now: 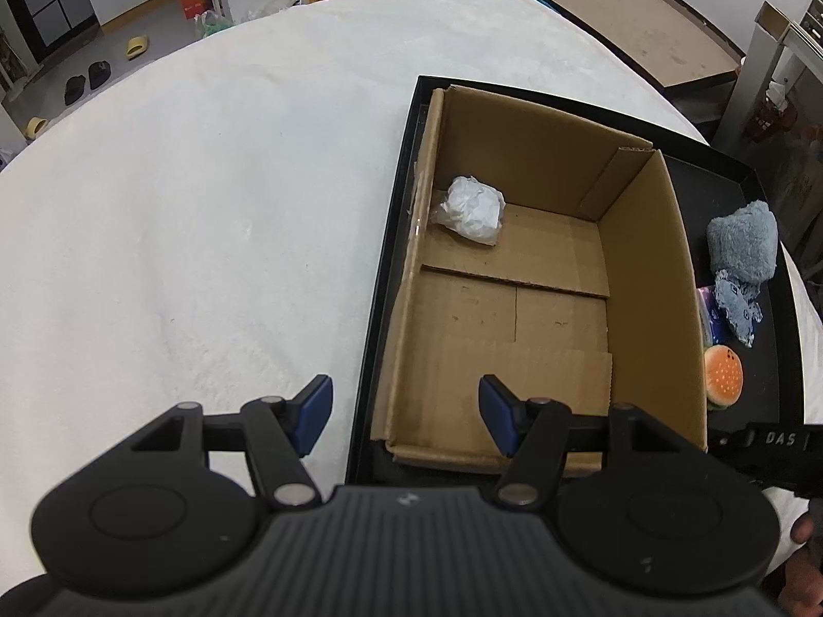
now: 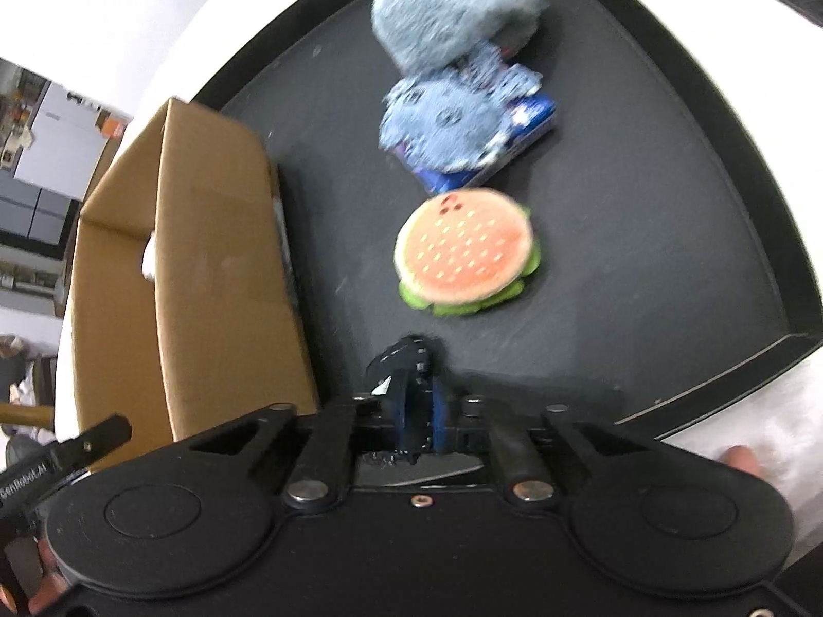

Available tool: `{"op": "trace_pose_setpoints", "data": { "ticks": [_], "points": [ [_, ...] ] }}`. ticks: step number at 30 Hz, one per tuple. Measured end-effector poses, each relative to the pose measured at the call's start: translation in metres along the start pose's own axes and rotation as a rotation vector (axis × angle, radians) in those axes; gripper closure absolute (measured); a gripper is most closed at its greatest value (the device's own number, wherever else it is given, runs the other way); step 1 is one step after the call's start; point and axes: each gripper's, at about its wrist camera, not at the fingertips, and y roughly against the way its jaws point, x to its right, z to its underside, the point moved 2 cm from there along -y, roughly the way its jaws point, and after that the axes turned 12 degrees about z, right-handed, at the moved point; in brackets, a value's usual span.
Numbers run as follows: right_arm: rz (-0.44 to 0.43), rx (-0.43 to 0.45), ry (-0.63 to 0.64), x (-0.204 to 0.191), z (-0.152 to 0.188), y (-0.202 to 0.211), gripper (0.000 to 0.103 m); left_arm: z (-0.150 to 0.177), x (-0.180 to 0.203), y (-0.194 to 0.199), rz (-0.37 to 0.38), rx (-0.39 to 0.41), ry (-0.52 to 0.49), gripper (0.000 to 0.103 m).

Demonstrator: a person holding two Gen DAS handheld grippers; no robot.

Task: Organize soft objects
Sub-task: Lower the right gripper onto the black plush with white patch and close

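A cardboard box (image 1: 514,283) stands open in a black tray (image 1: 391,236), with a crumpled white bag (image 1: 470,211) in its far left corner. My left gripper (image 1: 406,414) hangs open over the box's near left corner, nothing between its blue pads. Right of the box, on the tray (image 2: 668,205), lie a burger plush (image 2: 465,252), a blue patterned cloth (image 2: 442,123) on a blue packet (image 2: 535,118), and a fluffy blue plush (image 2: 458,0). My right gripper (image 2: 419,401) is shut on a small dark fabric piece (image 2: 406,355) with white stitching, just in front of the burger.
The tray sits on a white fluffy table cover (image 1: 206,205). The box's wall (image 2: 221,267) rises close to the left of my right gripper. The tray's raised rim (image 2: 720,380) runs along the near right. Slippers and boxes lie on the floor beyond the table.
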Motion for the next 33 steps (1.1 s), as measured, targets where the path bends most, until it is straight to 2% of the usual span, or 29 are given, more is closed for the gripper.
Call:
{"op": "trace_pose_setpoints", "data": {
  "ticks": [5, 8, 10, 13, 17, 20, 21, 22, 23, 27, 33],
  "points": [
    [0.018, 0.027, -0.029, 0.010, -0.001, 0.006, 0.094, 0.001, 0.000, 0.001, -0.005, 0.006, 0.004, 0.042],
    [0.020, 0.033, -0.034, 0.011, -0.004, 0.009, 0.082, 0.002, 0.000, 0.002, -0.006, 0.008, 0.002, 0.042],
    [0.050, 0.044, -0.032, 0.011, -0.005, 0.010, 0.063, 0.002, -0.001, 0.003, -0.008, 0.008, 0.004, 0.042],
    [0.041, 0.030, -0.030, 0.011, -0.005, 0.011, 0.054, 0.002, -0.002, 0.003, -0.005, 0.010, 0.007, 0.042],
    [0.052, 0.010, -0.011, 0.009, -0.003, 0.009, 0.046, 0.002, -0.001, 0.003, 0.004, 0.010, 0.005, 0.042],
    [0.078, -0.004, 0.021, 0.003, -0.001, 0.001, 0.046, 0.002, -0.001, 0.002, 0.009, 0.008, 0.002, 0.042],
    [0.084, -0.008, 0.030, -0.001, 0.002, 0.002, 0.050, 0.002, -0.002, 0.001, 0.007, 0.015, 0.001, 0.042],
    [0.089, -0.012, 0.044, -0.004, 0.003, 0.000, 0.063, 0.002, -0.002, 0.001, 0.010, 0.013, 0.005, 0.042],
    [0.102, -0.011, 0.059, -0.007, 0.004, -0.001, 0.069, 0.001, -0.002, 0.000, 0.011, 0.011, 0.005, 0.042],
    [0.097, -0.012, 0.058, -0.011, -0.001, -0.004, 0.074, 0.001, -0.002, -0.001, 0.014, 0.006, 0.005, 0.042],
    [0.107, 0.058, 0.087, -0.013, -0.004, 0.014, 0.075, 0.001, -0.002, 0.000, 0.030, 0.017, 0.005, 0.042]
  ]
}}
